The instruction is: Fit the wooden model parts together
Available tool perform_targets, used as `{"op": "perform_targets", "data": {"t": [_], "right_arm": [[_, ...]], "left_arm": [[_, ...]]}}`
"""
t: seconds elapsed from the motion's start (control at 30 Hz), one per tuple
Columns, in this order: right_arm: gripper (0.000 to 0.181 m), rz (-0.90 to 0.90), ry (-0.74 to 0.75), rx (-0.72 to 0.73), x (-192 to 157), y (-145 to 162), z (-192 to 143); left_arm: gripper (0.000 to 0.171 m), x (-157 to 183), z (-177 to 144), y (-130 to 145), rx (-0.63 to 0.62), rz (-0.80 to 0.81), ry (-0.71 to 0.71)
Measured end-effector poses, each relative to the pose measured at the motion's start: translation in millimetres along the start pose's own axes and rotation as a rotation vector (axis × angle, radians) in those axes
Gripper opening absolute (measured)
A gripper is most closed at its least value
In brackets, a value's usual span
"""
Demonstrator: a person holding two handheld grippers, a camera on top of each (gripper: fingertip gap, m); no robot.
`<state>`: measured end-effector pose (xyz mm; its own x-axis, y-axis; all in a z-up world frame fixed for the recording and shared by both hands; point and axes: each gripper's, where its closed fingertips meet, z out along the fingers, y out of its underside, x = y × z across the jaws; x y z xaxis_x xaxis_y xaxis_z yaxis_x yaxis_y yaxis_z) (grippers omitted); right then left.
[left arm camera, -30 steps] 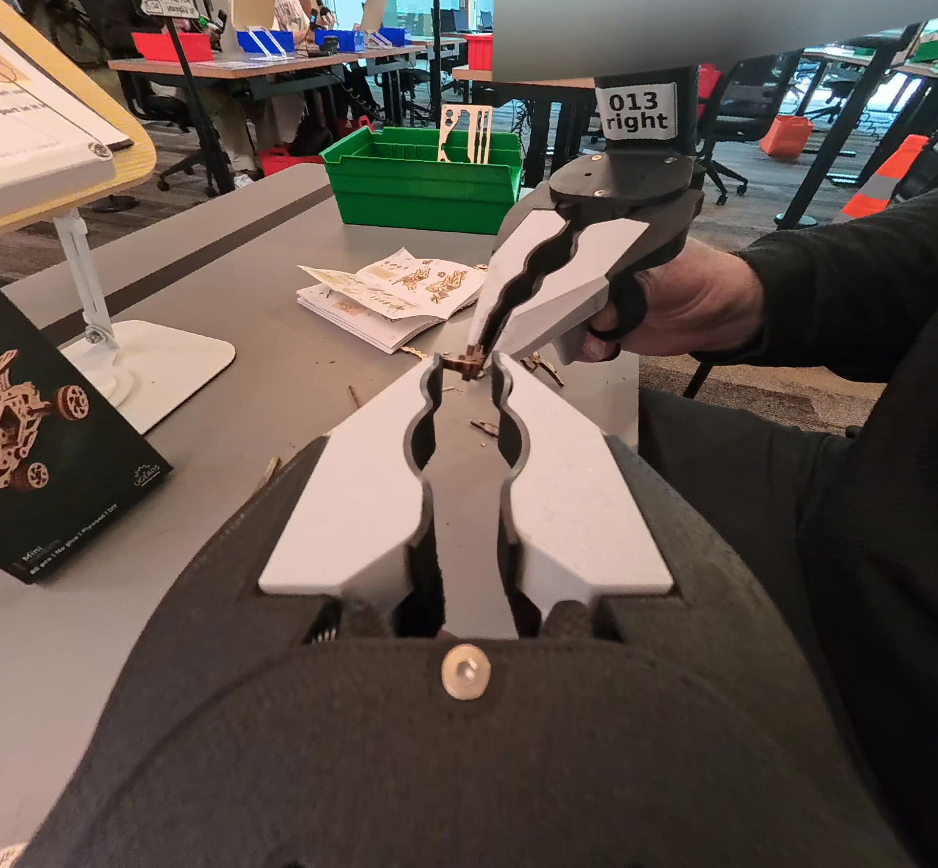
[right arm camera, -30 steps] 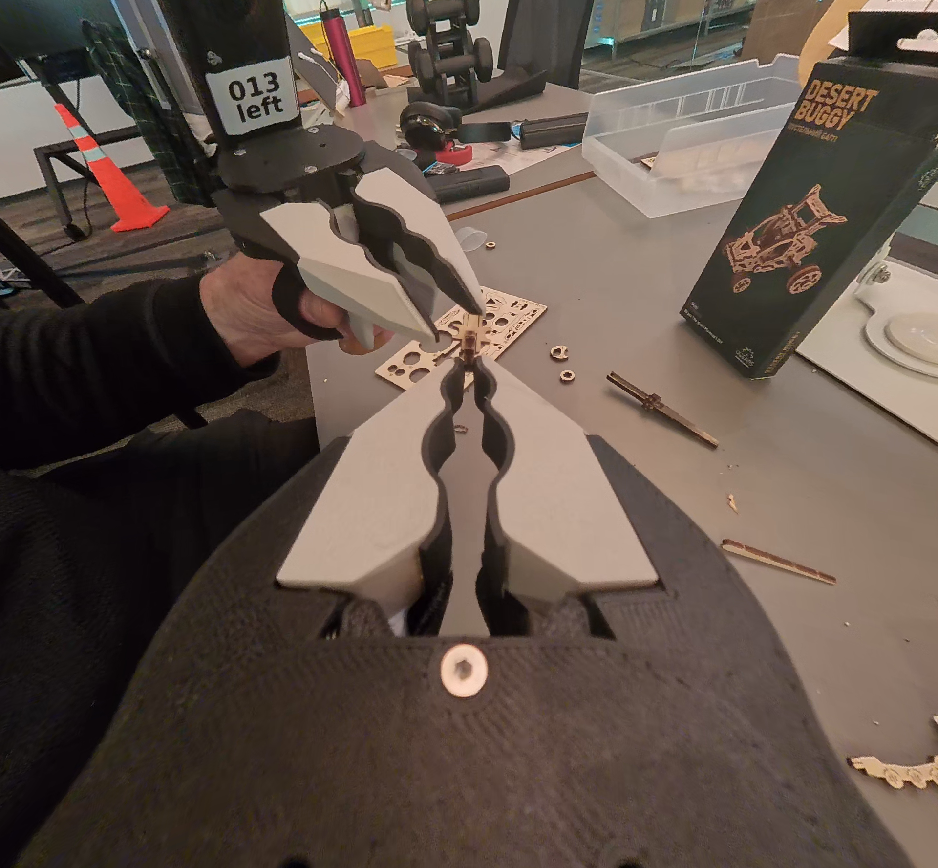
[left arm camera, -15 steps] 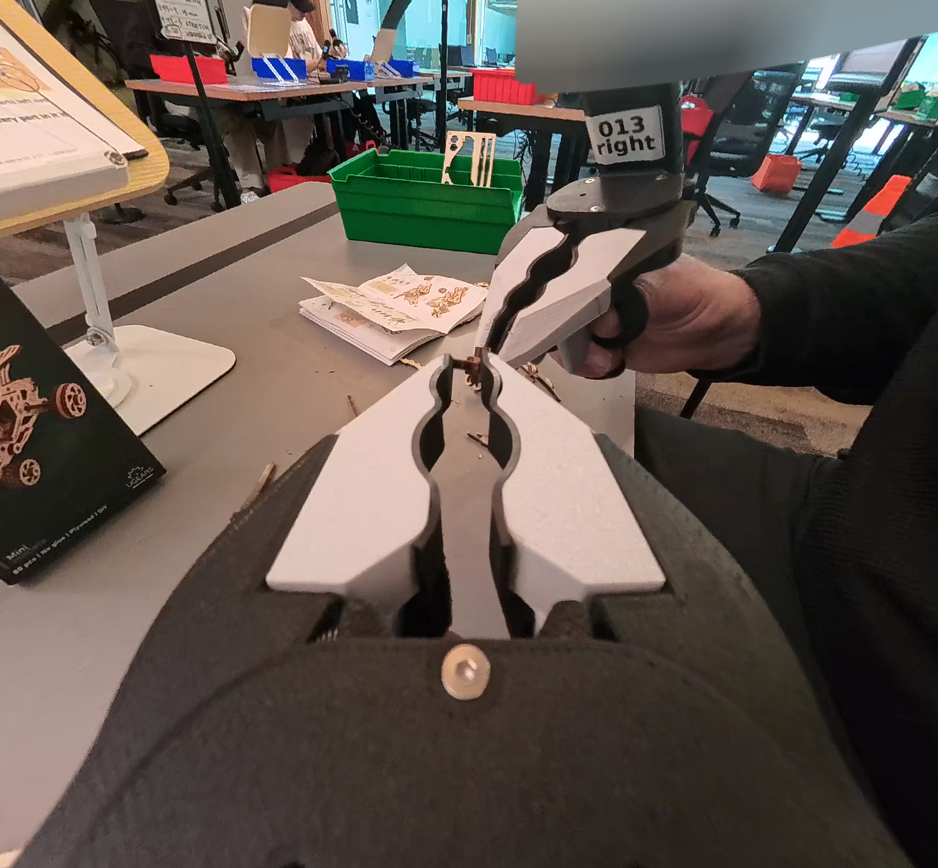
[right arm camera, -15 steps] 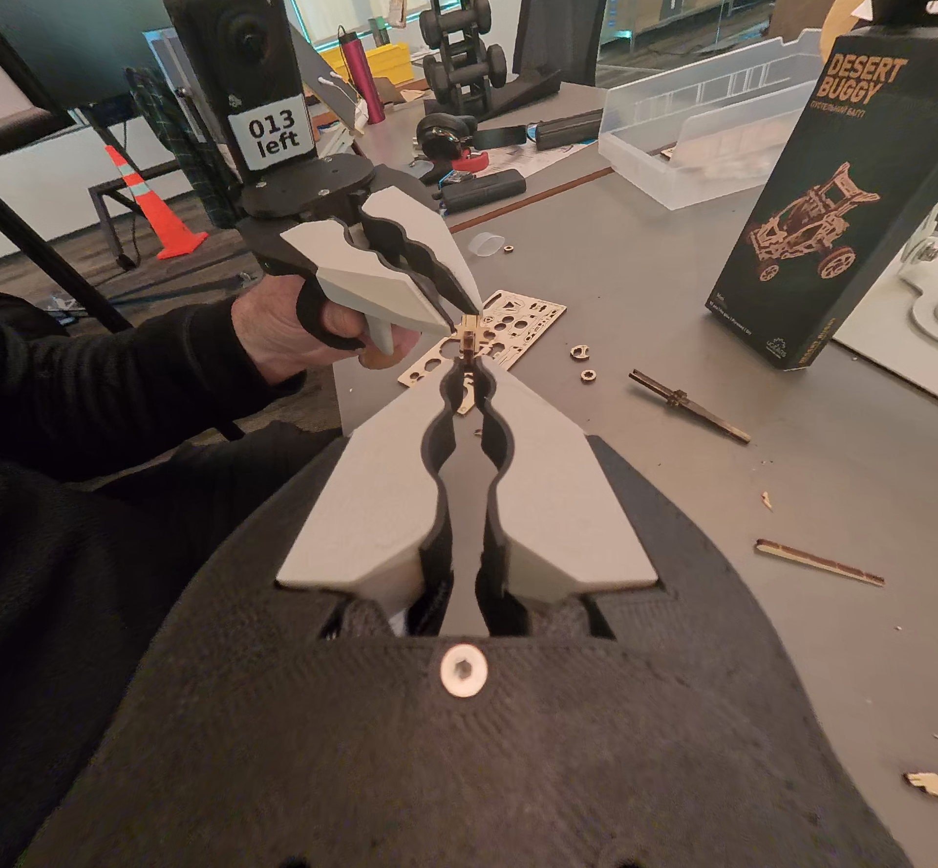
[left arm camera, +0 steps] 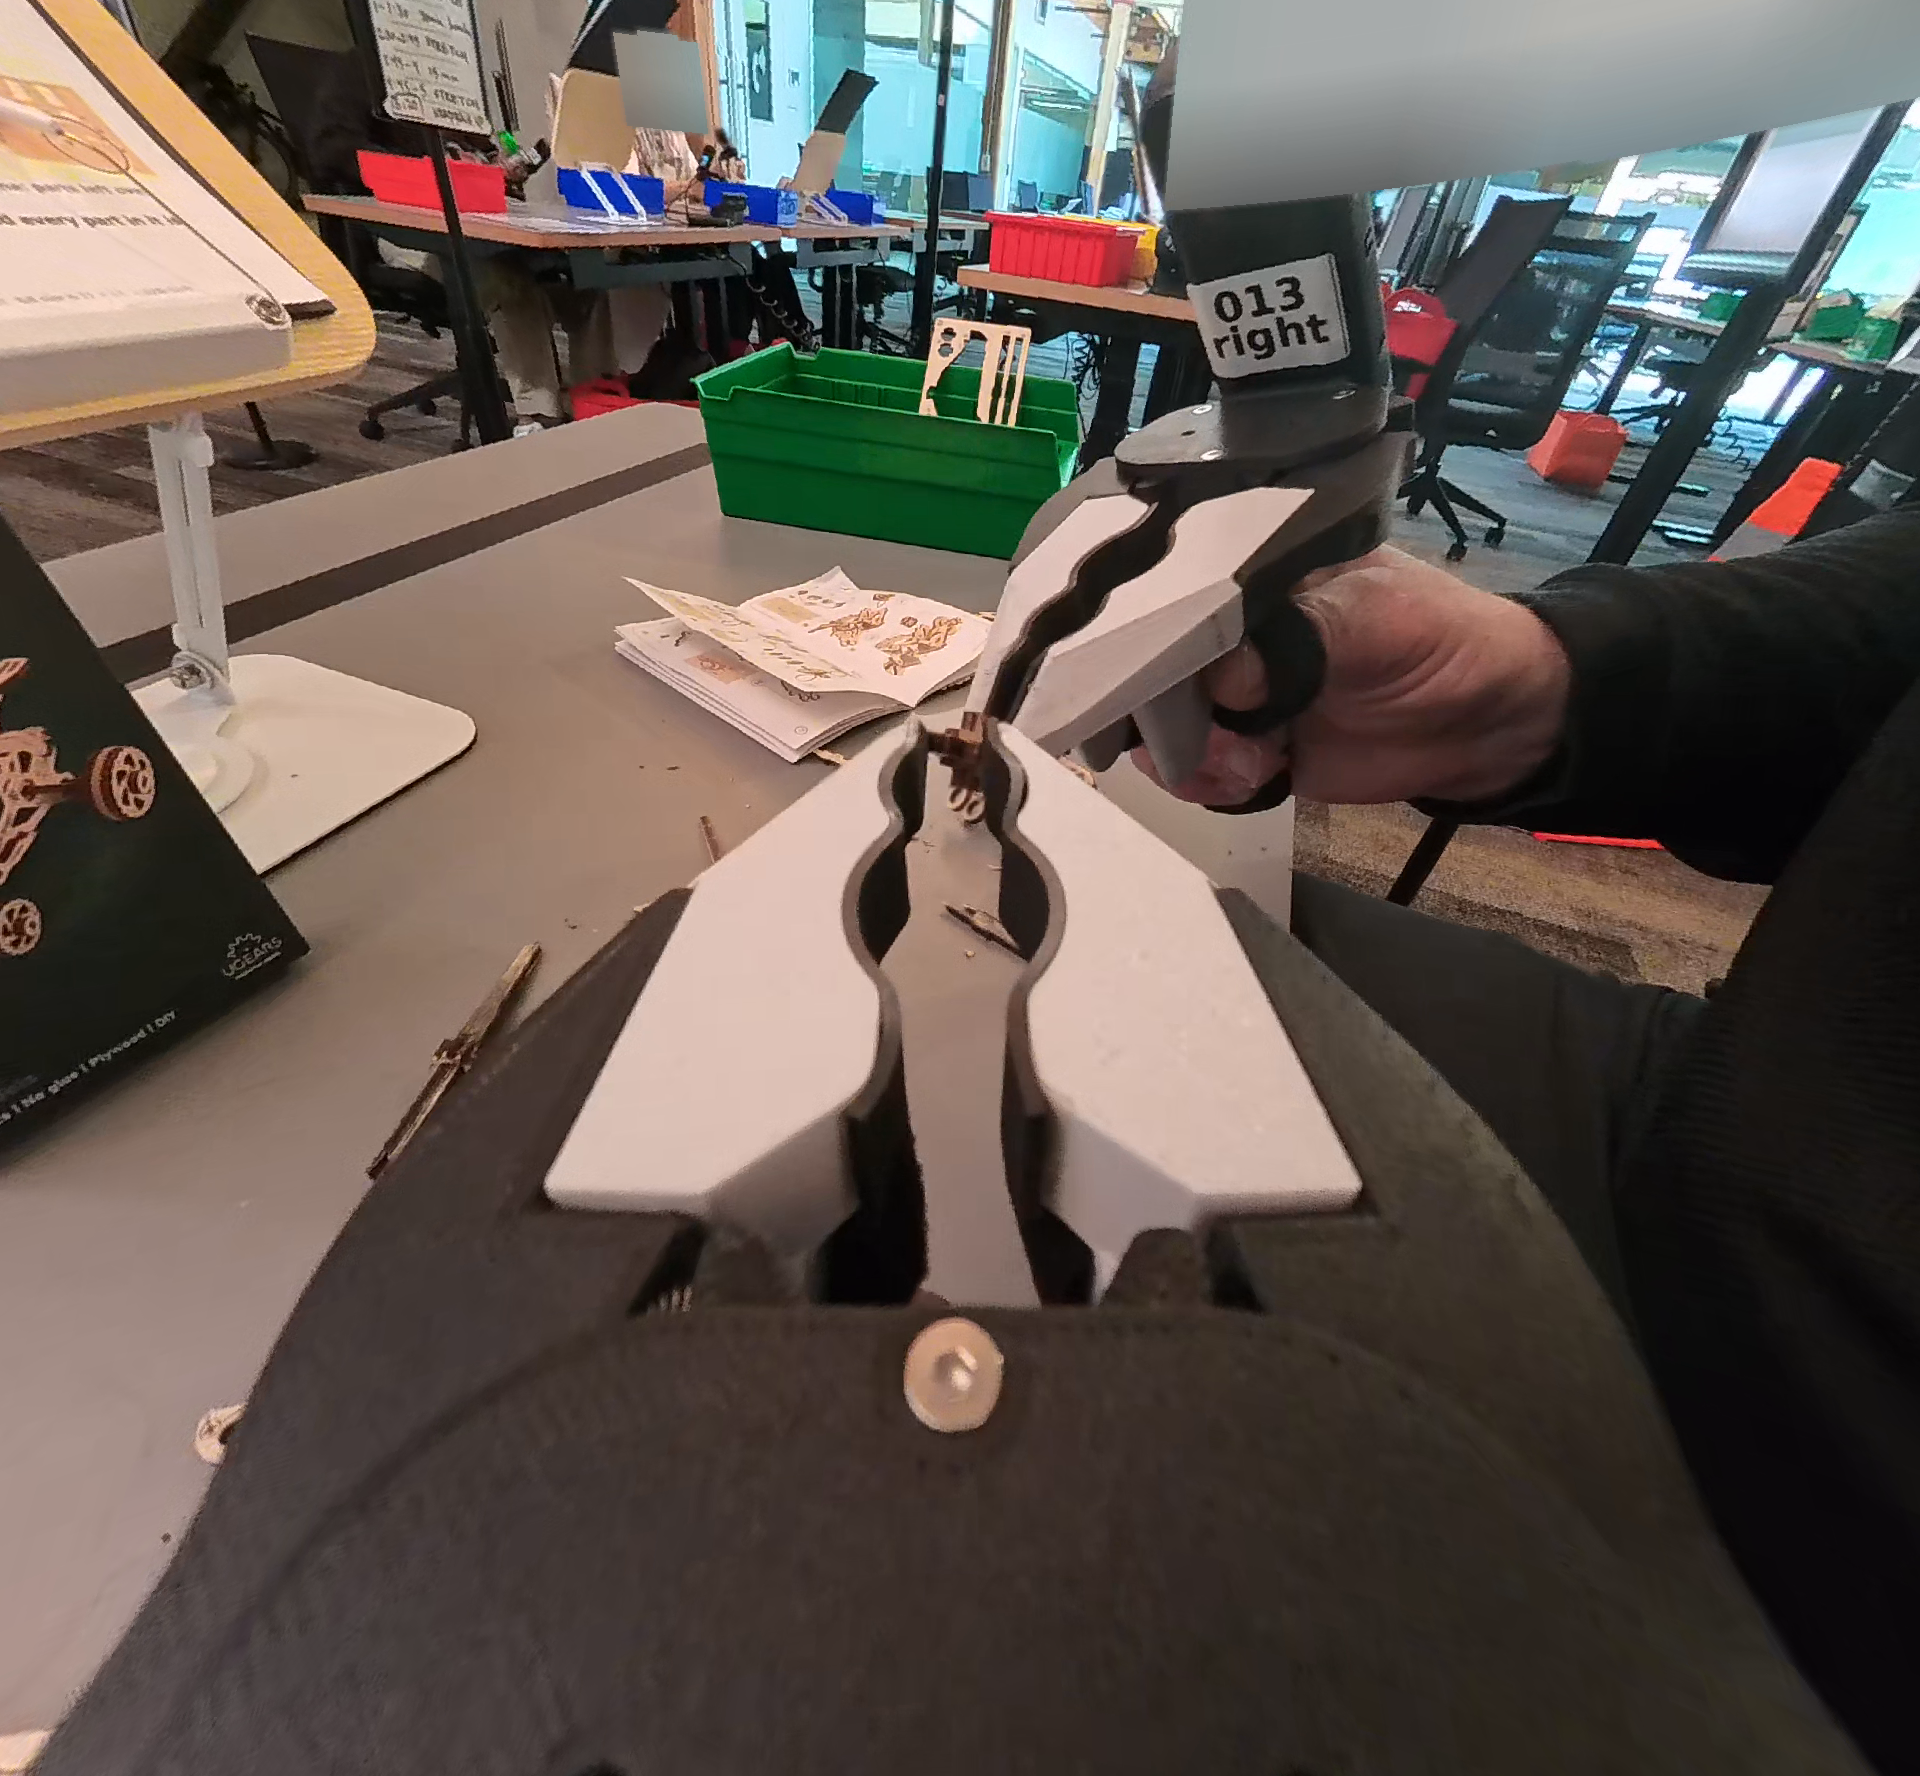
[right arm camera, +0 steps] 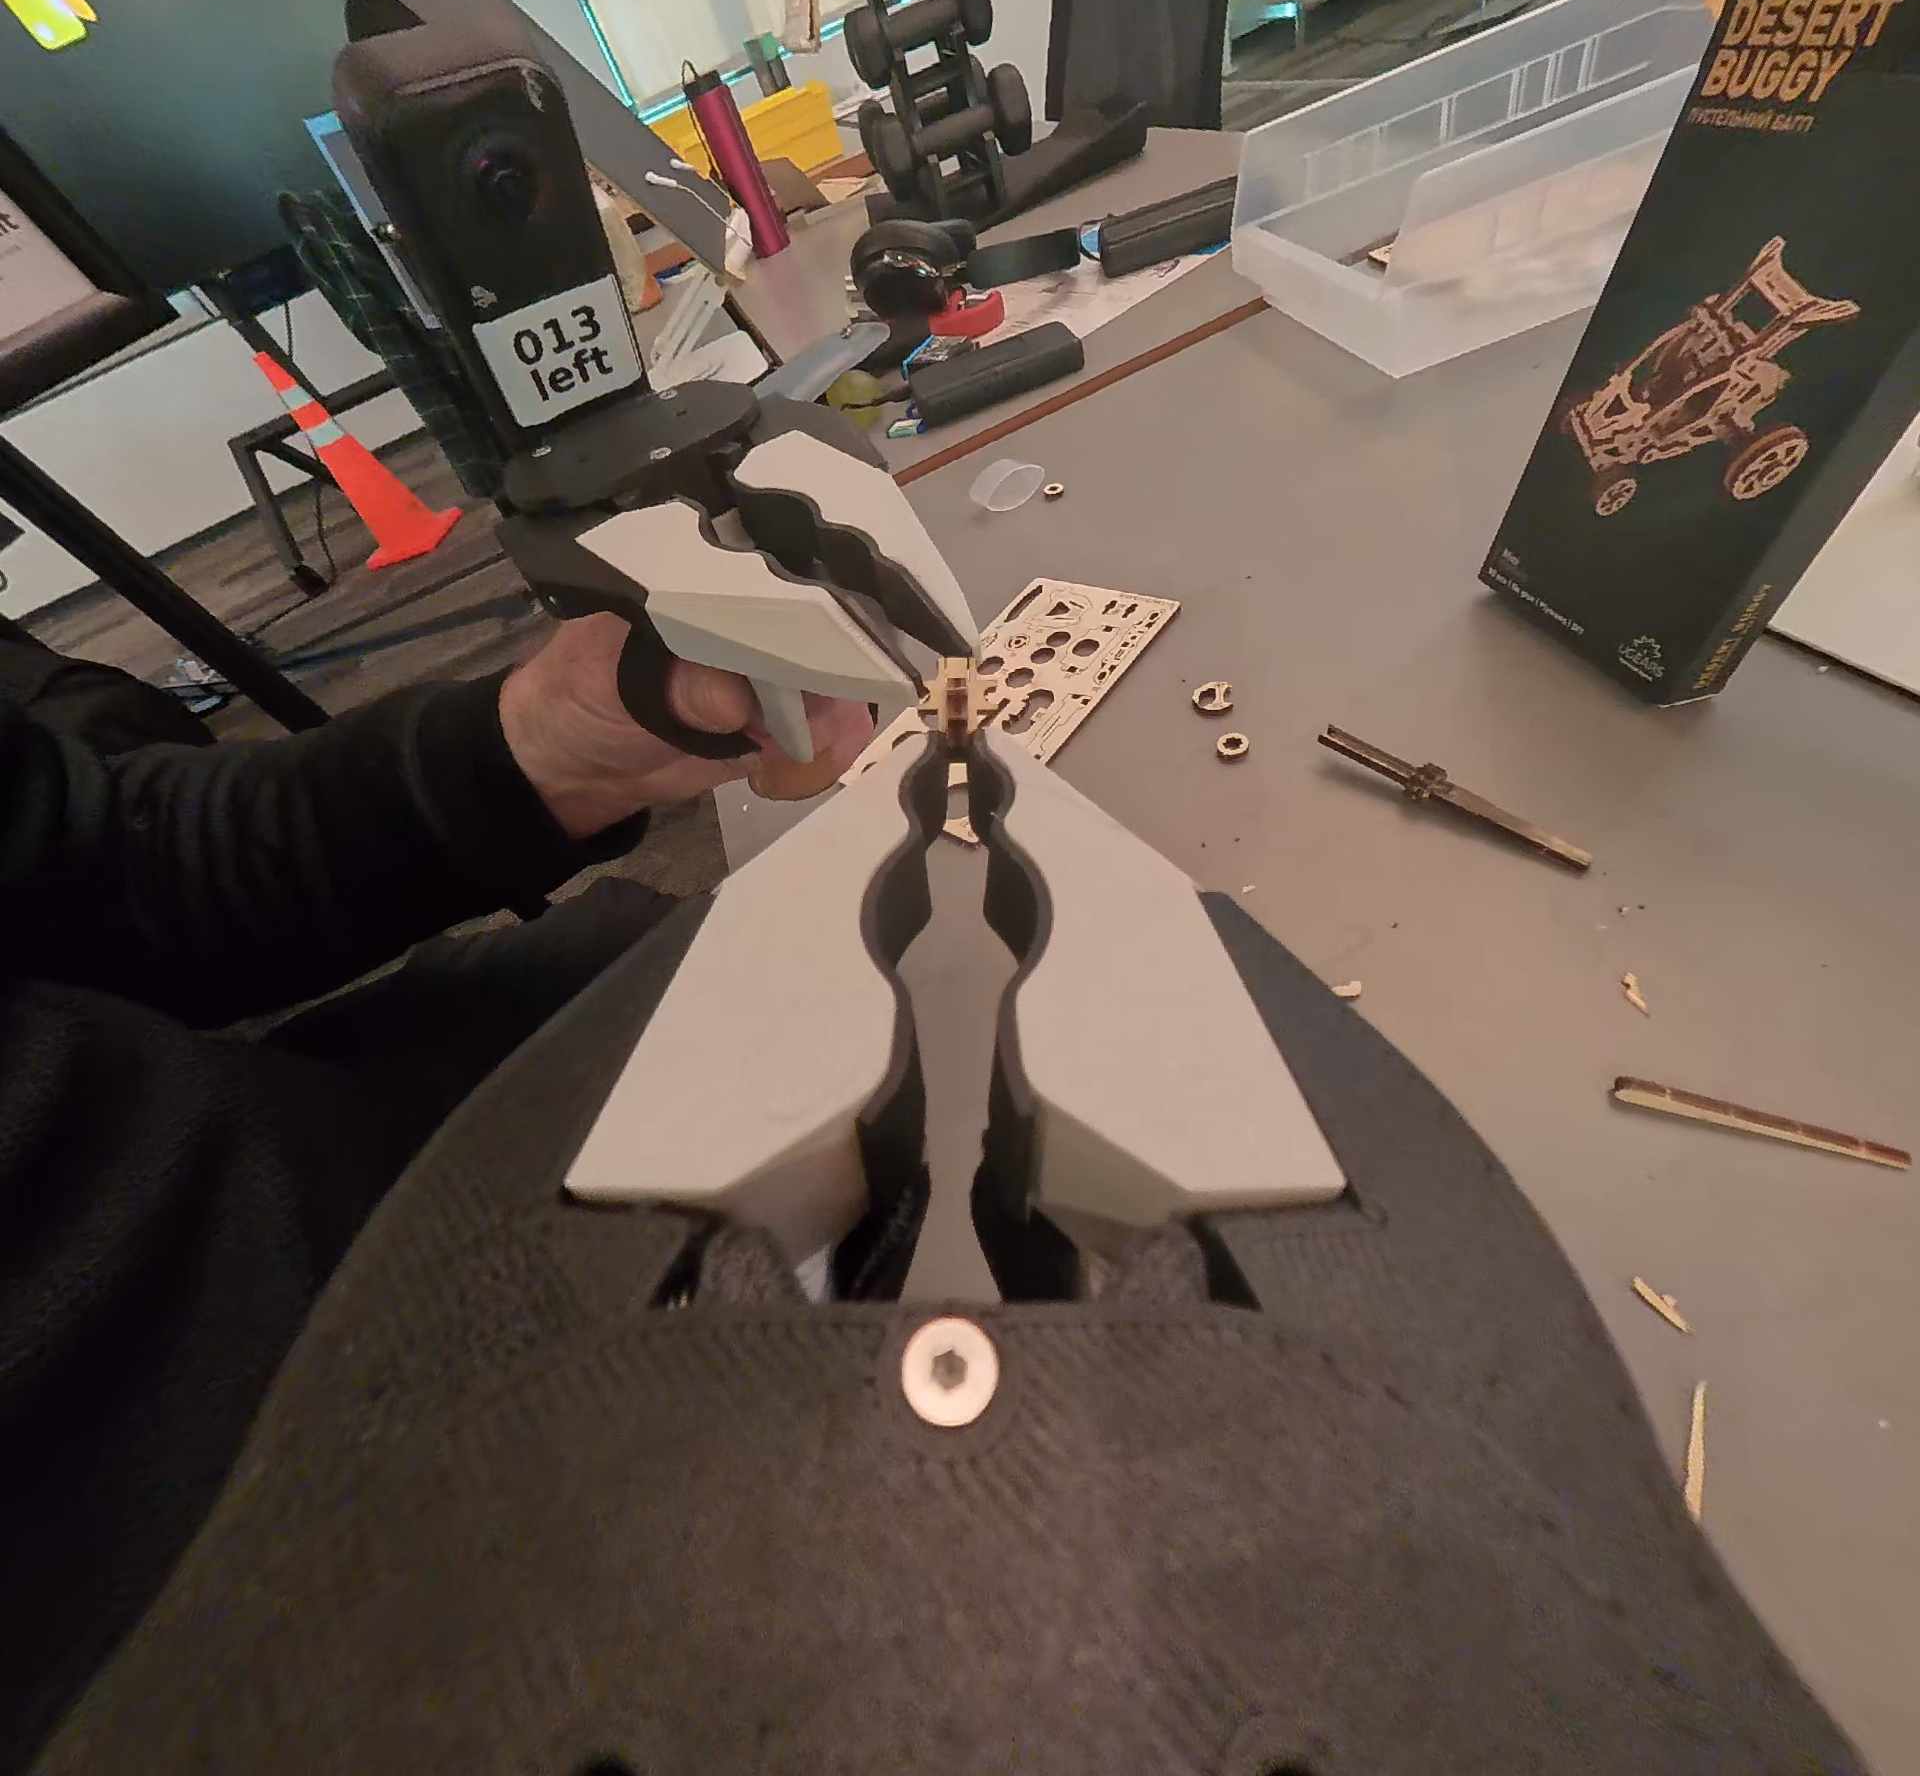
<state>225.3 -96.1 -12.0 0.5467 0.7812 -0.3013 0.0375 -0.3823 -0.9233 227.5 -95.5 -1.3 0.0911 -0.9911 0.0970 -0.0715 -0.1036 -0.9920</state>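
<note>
A small wooden model part point(left arm camera: 961, 752) sits between the tips of both grippers, above the grey table point(left arm camera: 582, 791). My left gripper point(left arm camera: 956, 739) is shut on it from below in the left wrist view. My right gripper point(left arm camera: 992, 703) comes in from the upper right, held by a hand, its tips on the same small assembly. In the right wrist view the cross-shaped wooden part point(right arm camera: 956, 692) stands upright at my right gripper point(right arm camera: 956, 750) tips, and the left gripper point(right arm camera: 935, 672) pinches it from the left. I cannot tell how the pieces join.
A green bin point(left arm camera: 883, 469), an open booklet point(left arm camera: 810, 656), a black kit box point(right arm camera: 1745, 324) and a stand's white base point(left arm camera: 312, 739) are on the table. A punched wooden sheet point(right arm camera: 1070, 656), small rings point(right arm camera: 1214, 696), wooden sticks point(right arm camera: 1455, 796) and a clear bin point(right arm camera: 1455, 199) lie beyond. The grippers are tip to tip, or close to it.
My left gripper's jaws have narrowed onto the wooden part. Both grippers stayed tip to tip and shifted slightly together over the table.
</note>
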Motion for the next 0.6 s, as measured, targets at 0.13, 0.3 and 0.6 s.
{"op": "perform_targets", "data": {"t": [0.13,0.3,0.6], "right_arm": [[0.001,0.027,-0.025,0.001,-3.7,2.1,4.9],[0.001,0.011,-0.020,0.008,-2.1,1.3,2.7],[0.000,0.010,-0.025,-0.008,-2.3,5.2,5.0]], "left_arm": [[0.008,0.6,-0.5,-3.1,0.027,-0.027,0.011],[0.007,-1.2,-2.6,0.7,0.066,-0.114,0.054],[0.005,0.6,-3.1,-0.7,0.100,-0.196,0.129]]}}
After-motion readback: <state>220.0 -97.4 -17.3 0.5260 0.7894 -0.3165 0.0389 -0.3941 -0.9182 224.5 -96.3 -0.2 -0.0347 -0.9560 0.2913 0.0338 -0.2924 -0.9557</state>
